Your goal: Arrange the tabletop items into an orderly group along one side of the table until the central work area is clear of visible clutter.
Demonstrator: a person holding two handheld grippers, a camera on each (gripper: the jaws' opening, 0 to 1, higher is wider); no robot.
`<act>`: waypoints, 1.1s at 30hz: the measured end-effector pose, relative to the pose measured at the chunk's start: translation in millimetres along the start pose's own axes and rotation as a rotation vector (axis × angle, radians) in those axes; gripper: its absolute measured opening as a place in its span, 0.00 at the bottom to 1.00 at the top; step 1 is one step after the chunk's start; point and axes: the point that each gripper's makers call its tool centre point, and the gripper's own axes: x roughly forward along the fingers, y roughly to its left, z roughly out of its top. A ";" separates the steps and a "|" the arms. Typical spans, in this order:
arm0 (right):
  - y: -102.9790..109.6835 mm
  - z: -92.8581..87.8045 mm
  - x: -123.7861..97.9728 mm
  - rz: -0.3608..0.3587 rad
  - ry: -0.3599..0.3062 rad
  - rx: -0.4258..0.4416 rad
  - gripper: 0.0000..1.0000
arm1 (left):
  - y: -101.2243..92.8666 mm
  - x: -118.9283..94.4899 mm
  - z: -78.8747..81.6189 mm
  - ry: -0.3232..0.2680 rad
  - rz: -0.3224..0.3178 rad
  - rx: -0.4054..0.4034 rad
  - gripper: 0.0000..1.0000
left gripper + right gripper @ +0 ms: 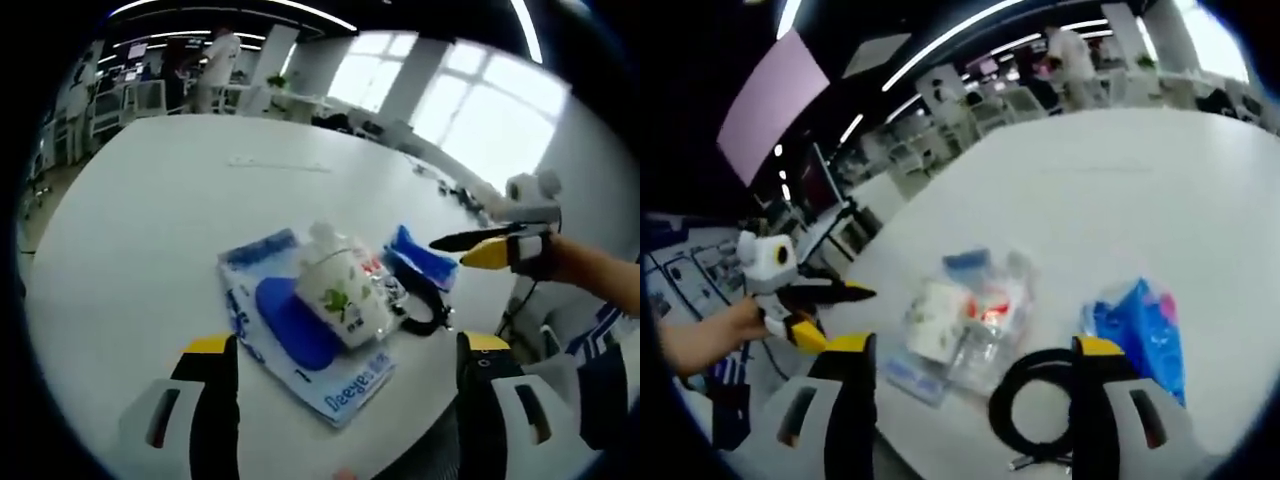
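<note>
On the white table (150, 230), near its edge, lies a small heap. A clear bag (345, 290) with a white cup printed with a green leaf rests on a flat blue-and-white packet (285, 325). Beside them are a blue pouch (420, 255) and a coiled black cable (428, 308). My left gripper (345, 400) hovers open before the heap, holding nothing. My right gripper (450, 250) comes in from the right, held by a hand. In the right gripper view, my right gripper (975, 400) stands open over the cable (1035, 405), with the bag (970, 310), pouch (1140, 330) and left gripper (840, 315) in sight.
A thin white strip (275, 163) lies on the far part of the table. Beyond the table stand desks, chairs and people (215, 65), with bright windows (480, 110) at the back right. The table's rim (940, 450) runs just under the heap.
</note>
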 end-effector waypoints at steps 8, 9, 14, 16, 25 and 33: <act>8.0 1.9 9.3 0.025 0.005 0.004 0.73 | 0.8 9.4 0.2 0.006 -0.005 -0.010 0.86; 9.0 2.4 10.3 0.028 0.003 0.005 0.72 | 1.5 10.4 0.2 0.005 -0.005 -0.015 0.86; 20.4 3.2 19.2 0.062 0.002 0.017 0.70 | 3.7 16.8 -1.4 -0.009 -0.009 -0.062 0.84; 24.5 2.7 23.9 0.074 0.008 0.017 0.70 | 4.6 19.6 -2.7 -0.006 -0.006 -0.074 0.84; 37.0 8.4 33.3 0.135 0.002 0.048 0.59 | 2.3 29.4 -0.2 -0.005 -0.017 -0.096 0.81; 41.8 9.0 48.5 0.147 0.027 0.056 0.57 | 1.7 47.0 0.9 -0.004 -0.030 -0.140 0.77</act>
